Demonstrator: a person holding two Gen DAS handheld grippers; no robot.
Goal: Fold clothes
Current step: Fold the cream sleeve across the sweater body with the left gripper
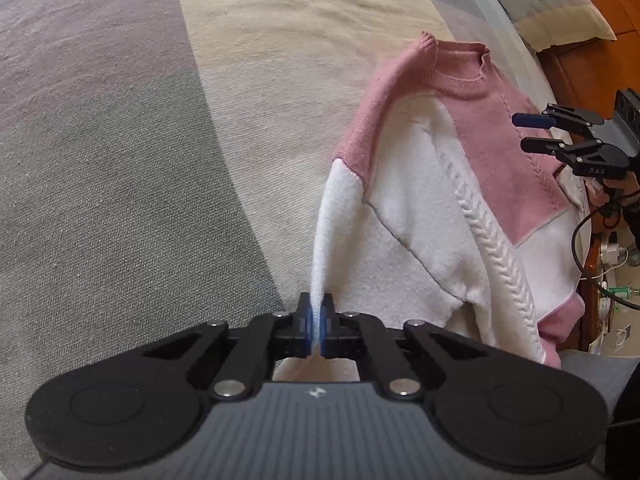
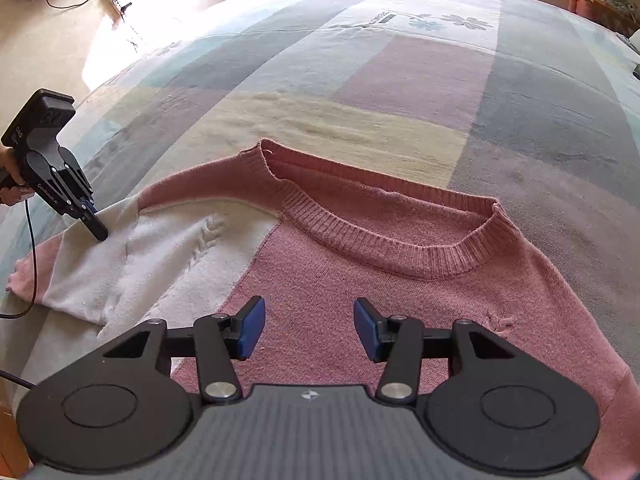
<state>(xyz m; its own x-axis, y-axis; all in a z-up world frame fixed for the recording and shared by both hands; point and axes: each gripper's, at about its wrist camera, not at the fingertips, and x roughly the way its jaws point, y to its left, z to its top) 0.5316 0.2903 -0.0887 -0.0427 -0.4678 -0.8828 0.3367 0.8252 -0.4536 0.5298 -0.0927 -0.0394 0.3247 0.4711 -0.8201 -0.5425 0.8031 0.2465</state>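
Observation:
A pink and white knit sweater [image 1: 452, 184] lies on the bed, collar [image 2: 384, 216] toward the far side. My left gripper [image 1: 317, 322] is shut on a white fold of the sweater's sleeve side, pulling it up into a ridge; in the right wrist view the same left gripper [image 2: 96, 232] pinches the white cloth at the left. My right gripper [image 2: 309, 328] hovers open over the pink chest below the collar, nothing between its blue pads [image 2: 252, 330]. From the left wrist camera, the right gripper [image 1: 528, 132] shows open at the sweater's far edge.
The bed [image 2: 400, 80] carries a patchwork cover in grey, mauve, cream and pale blue. A pillow [image 1: 548, 0] lies at the head. Wooden furniture [image 1: 580, 76] and cables [image 1: 588, 248] sit beside the bed. A hand [image 2: 8, 184] holds the left tool.

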